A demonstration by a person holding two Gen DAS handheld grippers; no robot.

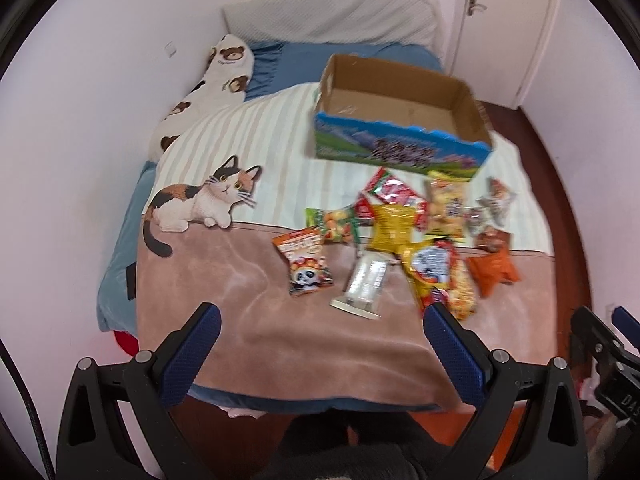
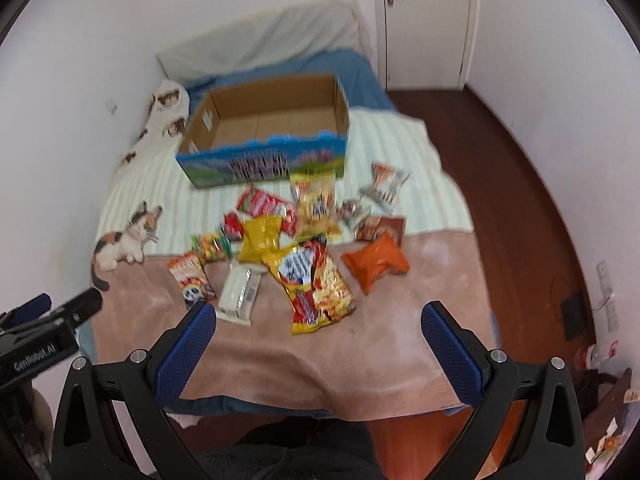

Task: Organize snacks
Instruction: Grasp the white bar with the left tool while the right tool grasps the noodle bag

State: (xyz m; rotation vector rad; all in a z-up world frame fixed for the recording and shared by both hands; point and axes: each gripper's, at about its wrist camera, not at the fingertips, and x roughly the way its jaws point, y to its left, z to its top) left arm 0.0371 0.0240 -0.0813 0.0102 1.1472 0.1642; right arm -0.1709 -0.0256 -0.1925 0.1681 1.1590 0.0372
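Both views are smeared by motion, so the printing on the snack packets (image 2: 304, 240) cannot be read, and the lettering on the near wall of the cardboard box (image 1: 400, 148) is only a dark smudge. The packets overlap in the heap: the yellow packet (image 1: 390, 226) covers part of the red ones behind it, and the small wrappers (image 1: 494, 204) at the far right are too blurred to tell apart. The bed (image 1: 280, 344) is cut off at its near edge by the left tool (image 1: 320, 316). The right tool (image 1: 616, 344) shows only partly at the right edge there, its jaws out of sight. Clutter on the floor (image 2: 608, 420) is too small to identify.
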